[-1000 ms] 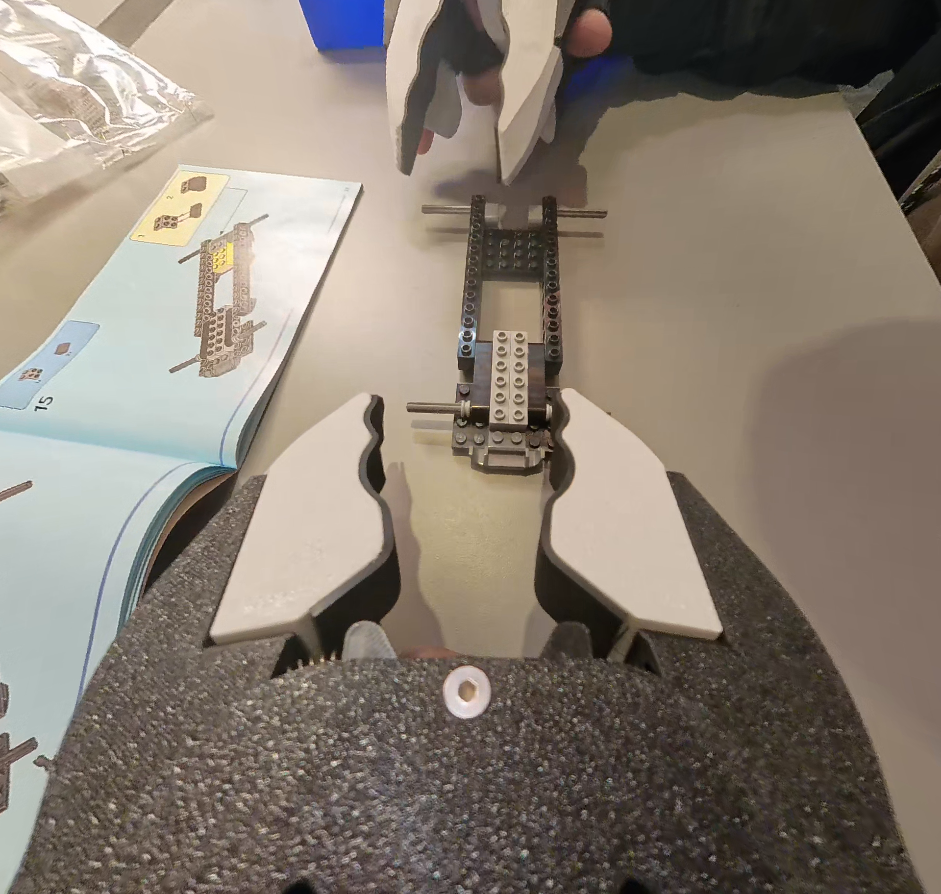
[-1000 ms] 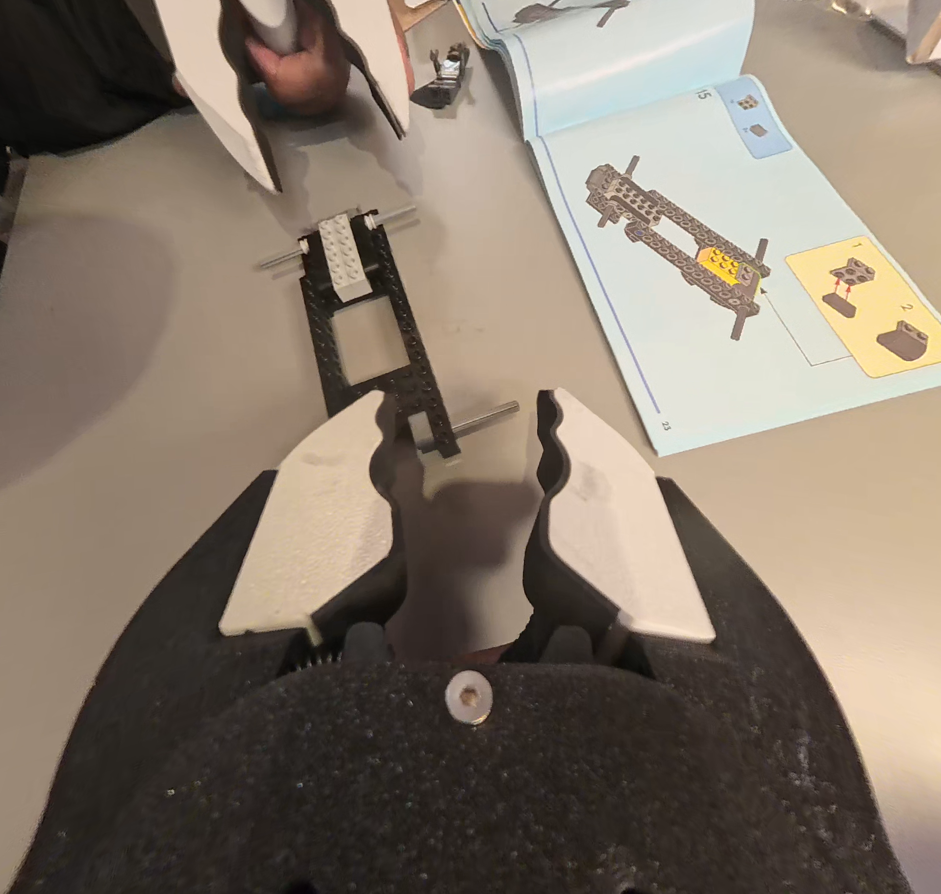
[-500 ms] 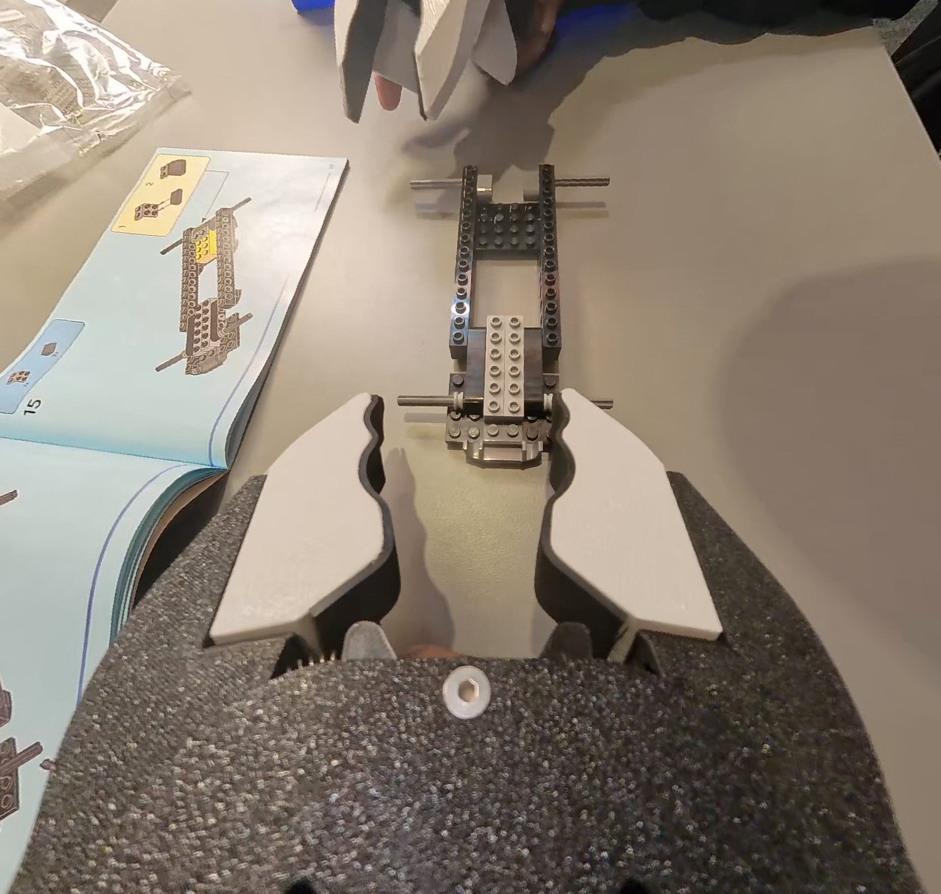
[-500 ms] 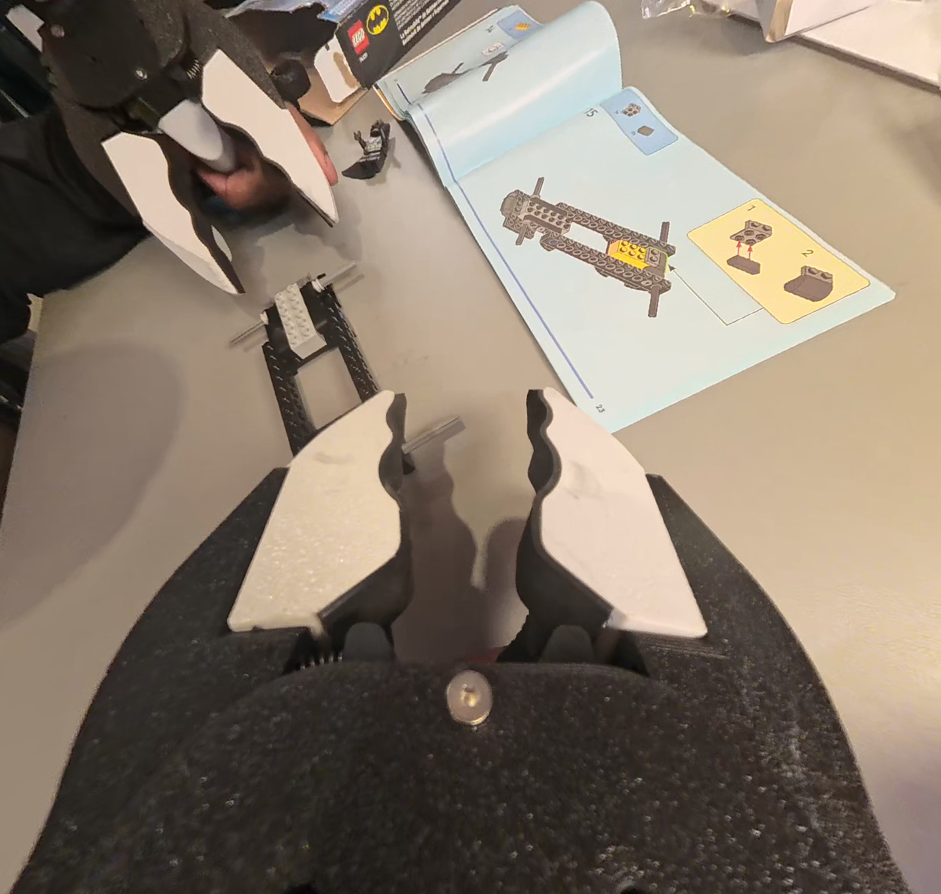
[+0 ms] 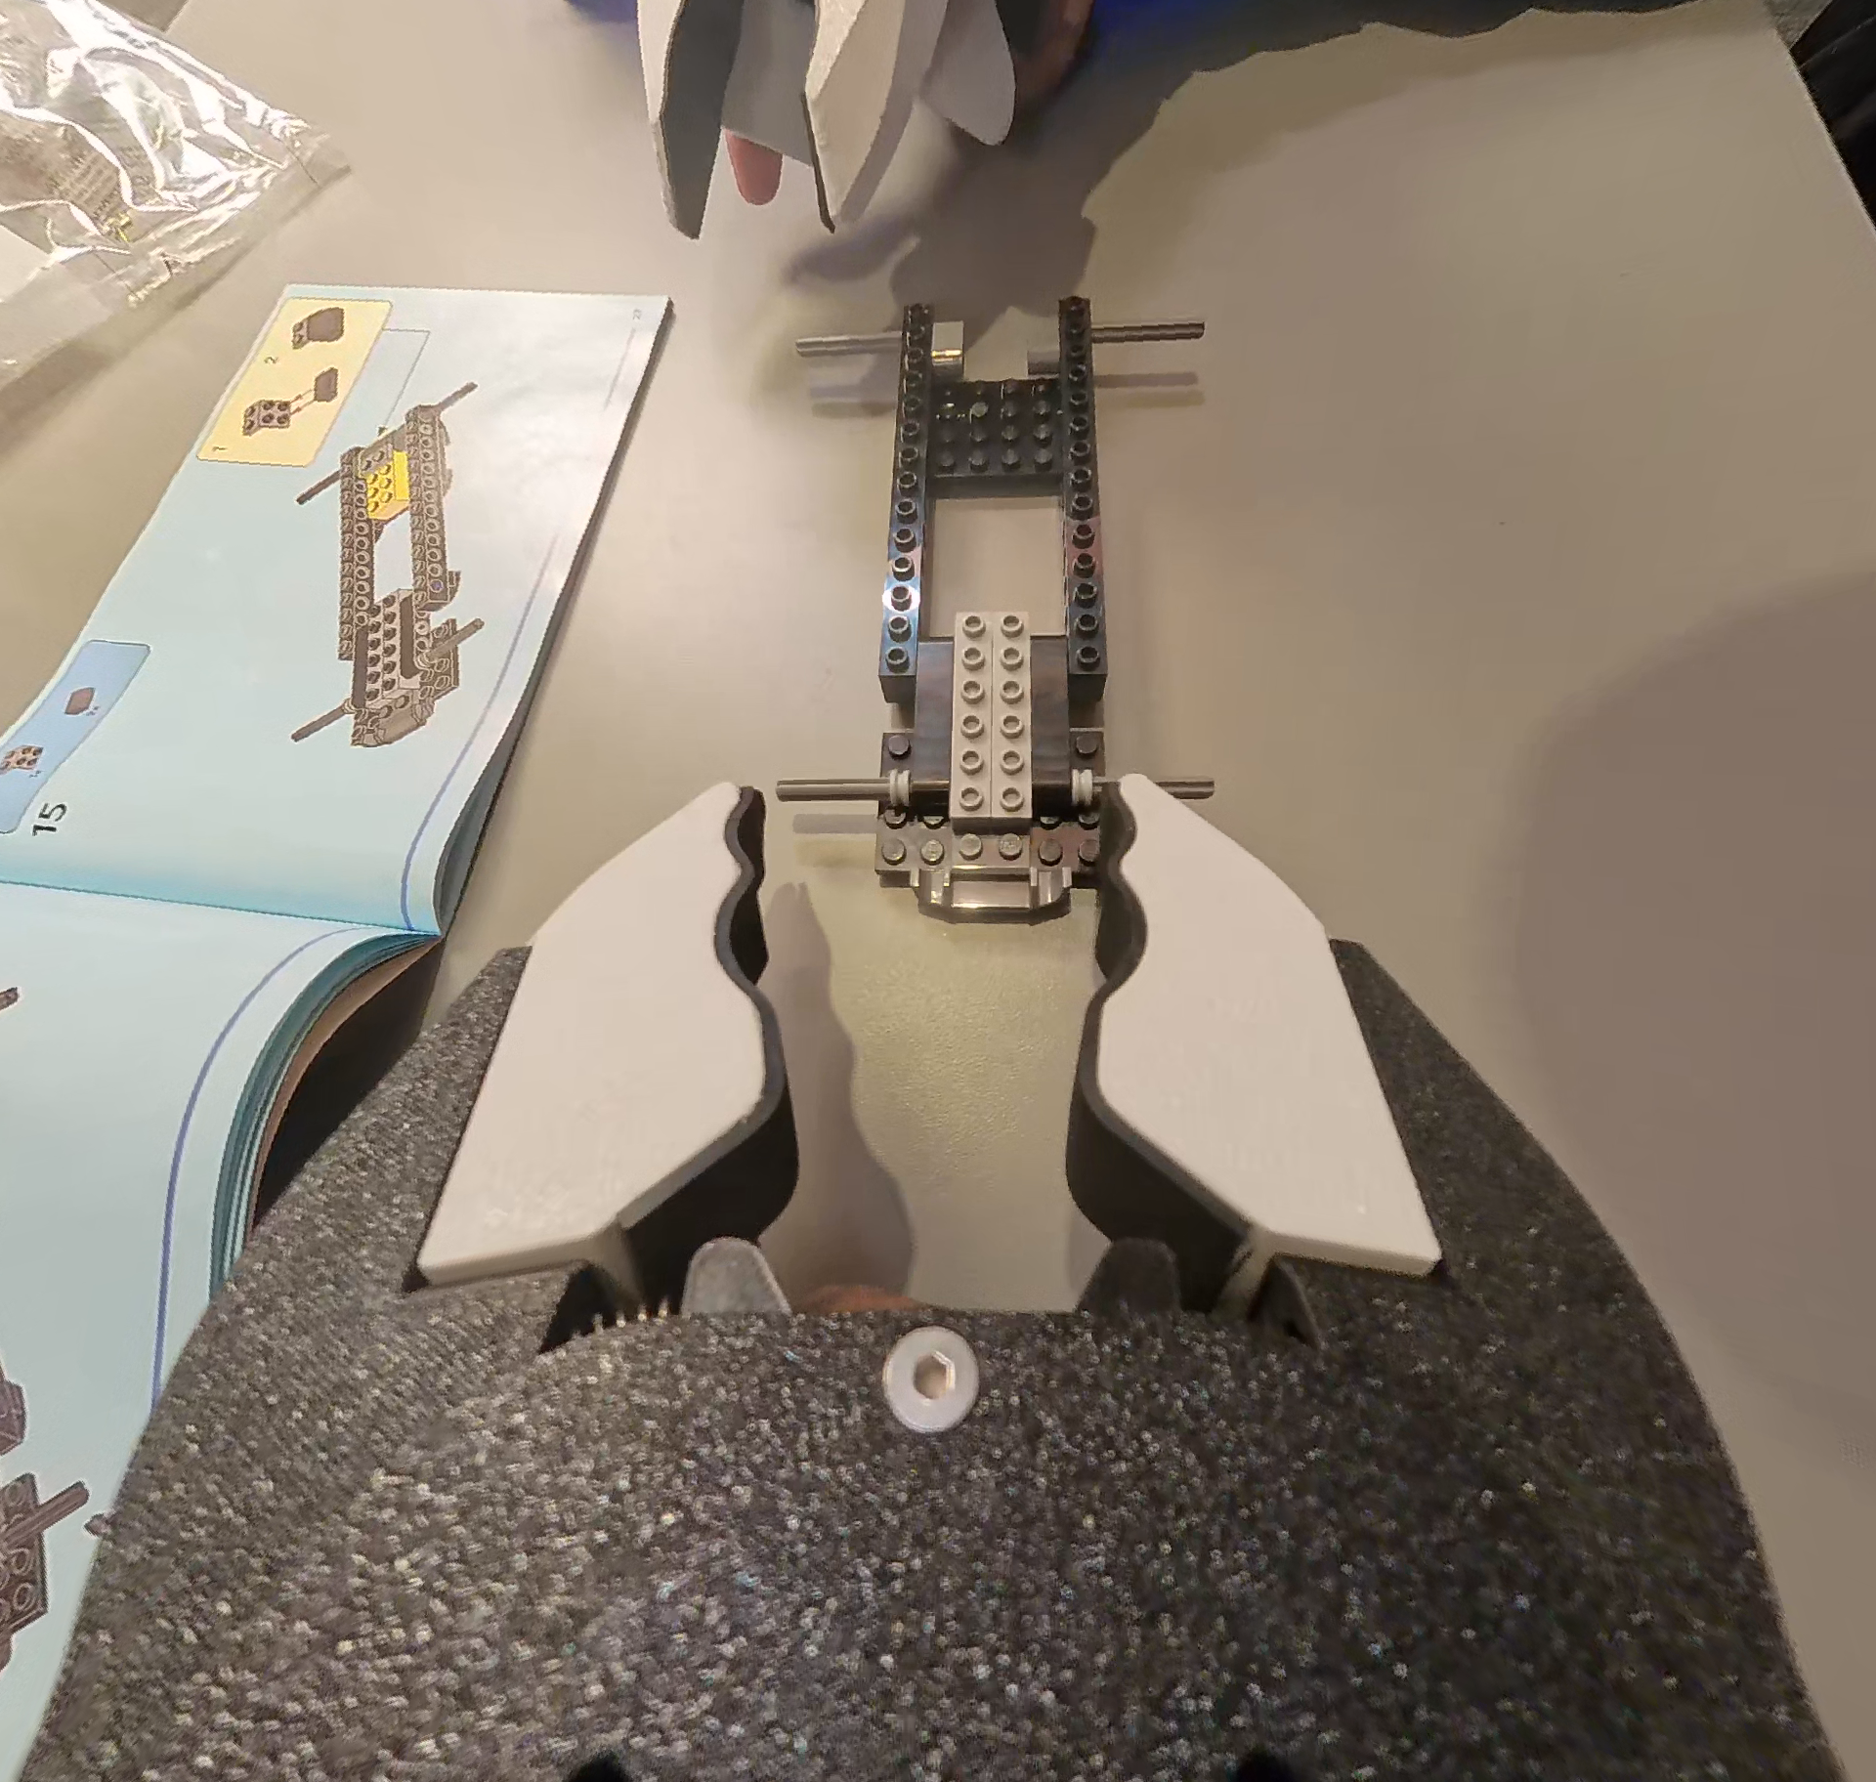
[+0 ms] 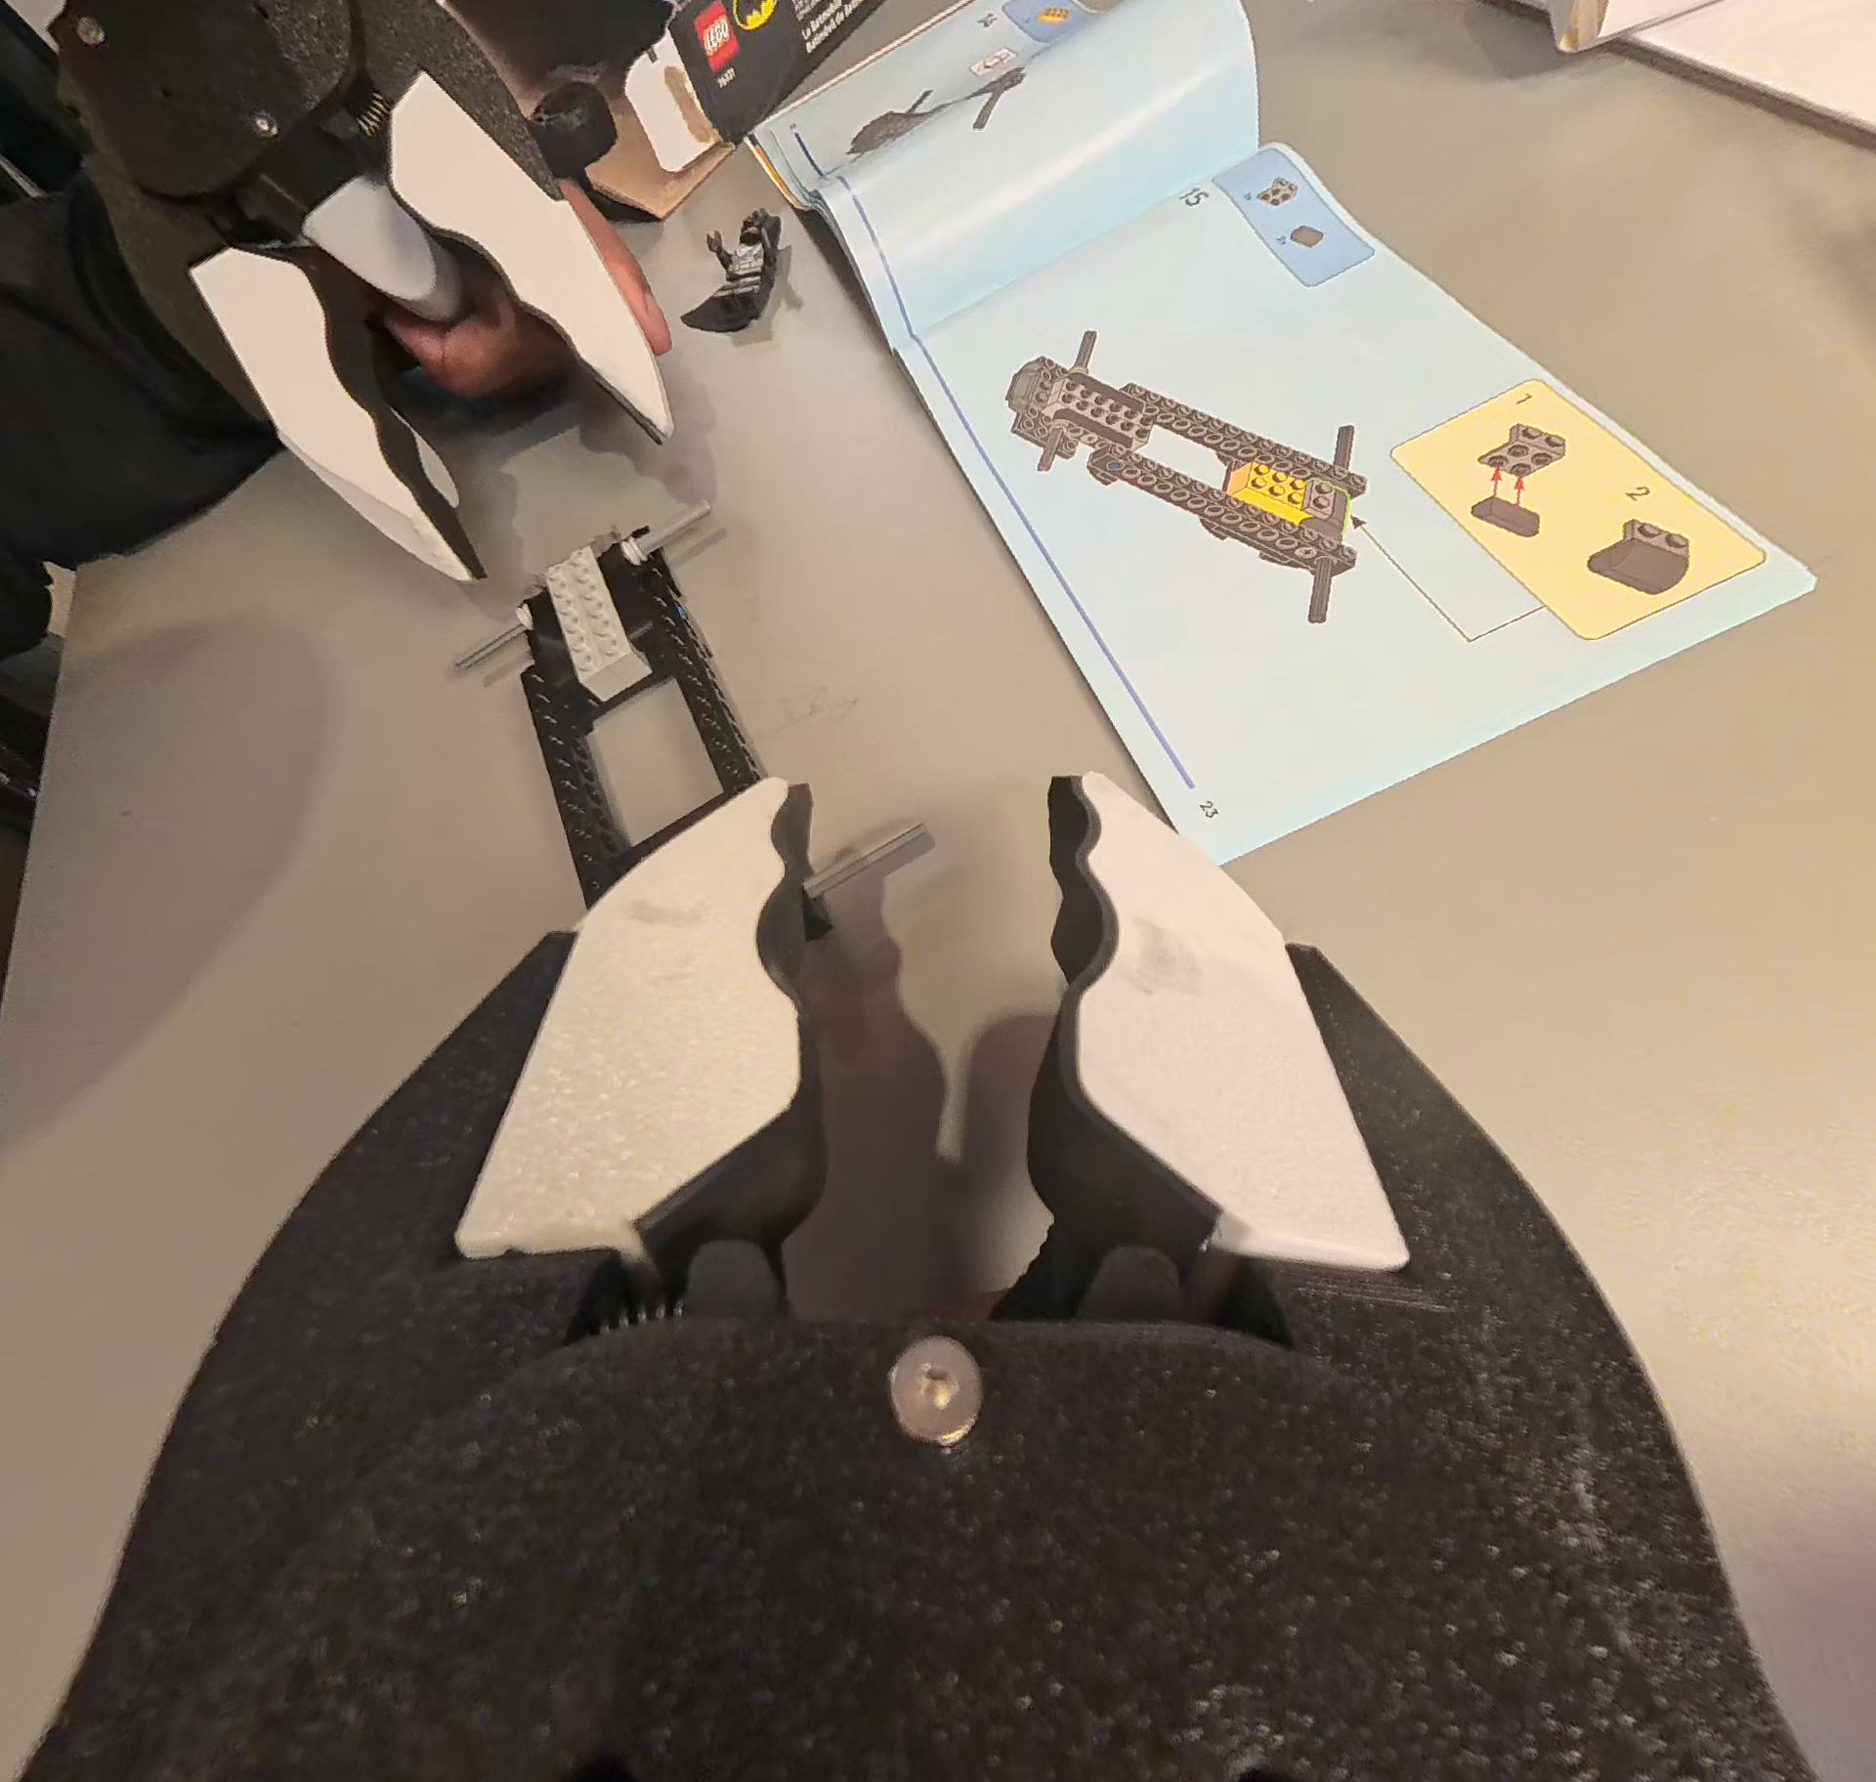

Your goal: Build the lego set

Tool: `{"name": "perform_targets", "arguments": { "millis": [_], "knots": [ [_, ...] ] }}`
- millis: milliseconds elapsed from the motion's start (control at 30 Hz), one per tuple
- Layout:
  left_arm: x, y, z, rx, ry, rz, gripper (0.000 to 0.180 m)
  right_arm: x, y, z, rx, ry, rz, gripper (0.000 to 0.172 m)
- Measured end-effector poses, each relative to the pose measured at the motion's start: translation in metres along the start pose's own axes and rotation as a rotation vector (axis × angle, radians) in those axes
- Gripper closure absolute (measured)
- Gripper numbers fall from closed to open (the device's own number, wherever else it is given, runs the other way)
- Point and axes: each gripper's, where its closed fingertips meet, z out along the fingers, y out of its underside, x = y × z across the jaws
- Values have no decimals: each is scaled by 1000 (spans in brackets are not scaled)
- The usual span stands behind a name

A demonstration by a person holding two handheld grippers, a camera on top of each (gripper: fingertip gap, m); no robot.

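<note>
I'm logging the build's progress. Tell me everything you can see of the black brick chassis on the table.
The black brick chassis lies flat on the grey table, a long studded plastic frame: two parallel beams joined by a black plate at the far end, open in the middle. A light grey studded brick sits on top near the left gripper. Grey axles stick out sideways at both ends. The left gripper's open jaws flank its near end without clamping it.

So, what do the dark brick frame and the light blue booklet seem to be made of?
The dark brick frame looks like hard moulded plastic: glossy studs catch highlights. The light blue booklet looks like smooth printed paper: thin stacked pages curl at the fold.
</note>
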Motion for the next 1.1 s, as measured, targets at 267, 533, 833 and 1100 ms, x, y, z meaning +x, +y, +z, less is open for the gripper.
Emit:
{"name": "perform_targets", "arguments": {
  "millis": [267,533,833,1100],
  "knots": [
    [1,1,0,-6,0,7,117,1,0,0,3,-6,13,126],
    [1,1,1,-11,-2,9,117,0,1,0,-3,-5,8,126],
    [1,1,1,-15,-2,12,117,0,1,0,-6,-9,12,126],
    [1,1,1,-15,0,11,117,0,1,0,-10,-7,7,126]
  ]
}}
